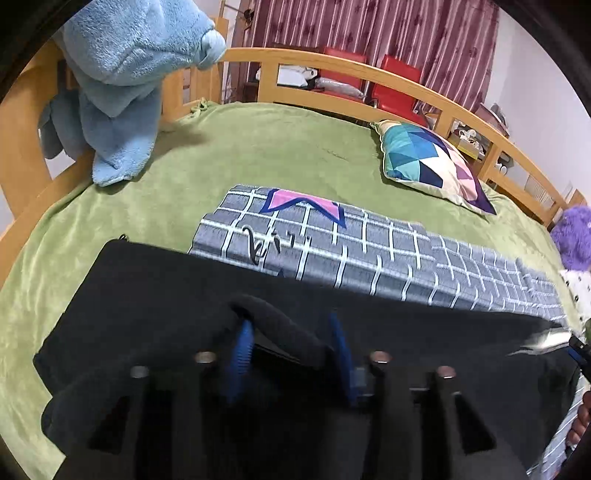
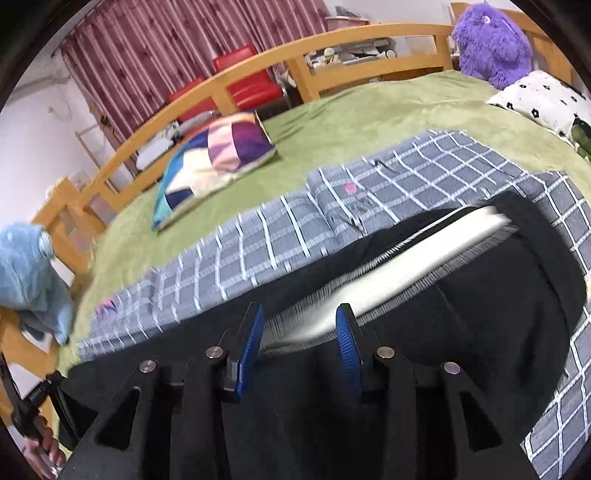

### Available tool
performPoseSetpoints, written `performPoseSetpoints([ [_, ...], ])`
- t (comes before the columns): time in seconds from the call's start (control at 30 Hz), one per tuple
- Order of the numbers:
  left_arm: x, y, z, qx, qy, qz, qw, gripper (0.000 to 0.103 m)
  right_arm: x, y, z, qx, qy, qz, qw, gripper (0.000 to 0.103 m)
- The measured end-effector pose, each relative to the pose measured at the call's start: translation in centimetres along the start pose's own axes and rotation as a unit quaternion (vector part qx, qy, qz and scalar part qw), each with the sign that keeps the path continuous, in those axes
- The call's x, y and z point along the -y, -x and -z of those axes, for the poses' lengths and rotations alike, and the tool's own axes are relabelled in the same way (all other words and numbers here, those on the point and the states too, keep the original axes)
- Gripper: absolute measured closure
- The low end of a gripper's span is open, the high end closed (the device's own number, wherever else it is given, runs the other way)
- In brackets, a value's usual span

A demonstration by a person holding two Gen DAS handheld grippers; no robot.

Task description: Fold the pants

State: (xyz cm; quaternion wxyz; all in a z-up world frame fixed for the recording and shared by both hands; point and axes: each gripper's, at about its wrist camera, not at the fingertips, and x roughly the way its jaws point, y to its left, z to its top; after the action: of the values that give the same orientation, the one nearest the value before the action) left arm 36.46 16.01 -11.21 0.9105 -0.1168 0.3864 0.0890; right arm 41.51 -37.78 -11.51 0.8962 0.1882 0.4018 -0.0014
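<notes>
Your left wrist view: sits close above black pants (image 1: 155,295), angled down across green bed (image 1: 258,147) toward far wooden rail (image 1: 332,66); blue plush upper left. Your right wrist view: same low, close tilt over waistband (image 2: 406,258), rail (image 2: 258,66) top. Both share checked blanket (image 1: 369,251) (image 2: 258,240), patterned cushion (image 1: 424,158) (image 2: 221,155), red curtain (image 1: 369,26) (image 2: 184,37).

One black pants (image 1: 166,295), one grey checked blanket (image 1: 369,240), two pillows (image 2: 218,158), two red chairs (image 1: 395,88), one purple plush toy (image 2: 491,48)

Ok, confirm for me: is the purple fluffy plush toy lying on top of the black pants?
No, the purple fluffy plush toy sits by the wooden bed rail, well apart from the black pants.
</notes>
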Motion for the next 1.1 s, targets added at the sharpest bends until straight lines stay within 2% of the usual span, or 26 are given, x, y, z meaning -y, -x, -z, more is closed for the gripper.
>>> performPoseSetpoints([
  [0.03,-0.1,0.5,0.8,0.006,-0.002,0.0,1.0,0.039,0.2,0.1,1.0,-0.002,0.005,0.004,1.0,0.063],
  [0.07,-0.3,1.5,1.9,0.011,-0.004,0.0,0.9999,0.033,0.6,0.3,2.1,-0.006,0.01,0.009,1.0,0.062],
  [0.13,-0.7,3.2,3.6,0.013,-0.008,0.005,0.9999,0.032,1.7,1.3,4.3,-0.015,0.013,0.018,1.0,0.062],
  [0.17,-1.0,4.4,4.8,0.012,-0.014,0.007,0.9998,0.029,2.3,1.8,5.3,-0.018,0.013,0.021,1.0,0.061],
  [0.23,-1.6,5.7,6.5,0.009,-0.024,-0.002,0.9997,0.024,3.7,3.1,7.6,-0.019,0.009,0.023,1.0,0.054],
  [0.37,-4.5,7.6,10.2,0.005,-0.025,-0.058,0.998,0.022,6.1,5.2,11.4,-0.027,0.004,0.032,0.999,0.052],
  [0.43,-5.8,7.5,10.9,0.001,-0.015,-0.074,0.9972,0.022,7.1,6.2,13.3,-0.033,0.007,0.037,0.999,0.052],
  [0.53,-6.2,6.2,11.1,-0.019,-0.006,-0.05,0.9986,0.022,8.2,7.1,15.1,-0.046,-0.006,0.047,0.998,0.051],
  [0.57,-5.5,5.2,11.0,-0.032,-0.019,-0.031,0.9988,0.022,8.6,7.4,15.6,-0.048,-0.014,0.042,0.998,0.051],
  [0.6,-4.8,4.6,11.0,-0.034,-0.031,-0.028,0.9985,0.022,8.9,7.7,16.2,-0.05,-0.027,0.039,0.998,0.051],
  [0.63,-4.1,3.9,11.0,-0.032,-0.047,-0.038,0.9977,0.022,9.1,8.0,16.4,-0.049,-0.034,0.038,0.997,0.051],
  [0.7,-3.0,1.6,10.9,-0.046,-0.071,-0.101,0.9913,0.022,9.0,8.2,16.7,-0.046,-0.039,0.042,0.997,0.051],
  [0.73,-3.5,0.7,10.7,-0.054,-0.058,-0.114,0.9903,0.033,8.9,8.4,16.9,-0.045,-0.042,0.049,0.997,0.051],
  [0.77,-4.4,0.8,10.4,-0.044,-0.031,-0.091,0.9944,0.058,8.9,8.5,17.0,-0.045,-0.044,0.054,0.997,0.051],
  [0.8,-5.2,1.2,9.8,-0.035,-0.014,-0.077,0.9963,0.061,8.9,8.6,17.1,-0.046,-0.046,0.058,0.996,0.051],
  [0.83,-5.9,1.5,9.2,-0.023,-0.006,-0.073,0.9971,0.09,8.8,8.8,17.4,-0.045,-0.047,0.063,0.996,0.051],
  [0.93,-7.8,1.5,5.2,0.01,-0.008,-0.109,0.9939,0.09,8.7,9.4,18.0,-0.043,-0.038,0.082,0.995,0.051],
  [1.0,-10.1,0.5,1.5,0.016,0.024,-0.094,0.9952,0.09,8.8,9.6,18.3,-0.043,-0.034,0.091,0.994,0.051],
  [1.07,-11.6,0.1,-1.8,0.019,0.042,-0.091,0.9947,0.08,8.8,9.6,18.4,-0.044,-0.037,0.094,0.994,0.051],
  [1.1,-11.8,0.4,-2.8,0.024,0.044,-0.102,0.9935,0.074,8.8,9.7,18.5,-0.042,-0.04,0.093,0.994,0.051],
])
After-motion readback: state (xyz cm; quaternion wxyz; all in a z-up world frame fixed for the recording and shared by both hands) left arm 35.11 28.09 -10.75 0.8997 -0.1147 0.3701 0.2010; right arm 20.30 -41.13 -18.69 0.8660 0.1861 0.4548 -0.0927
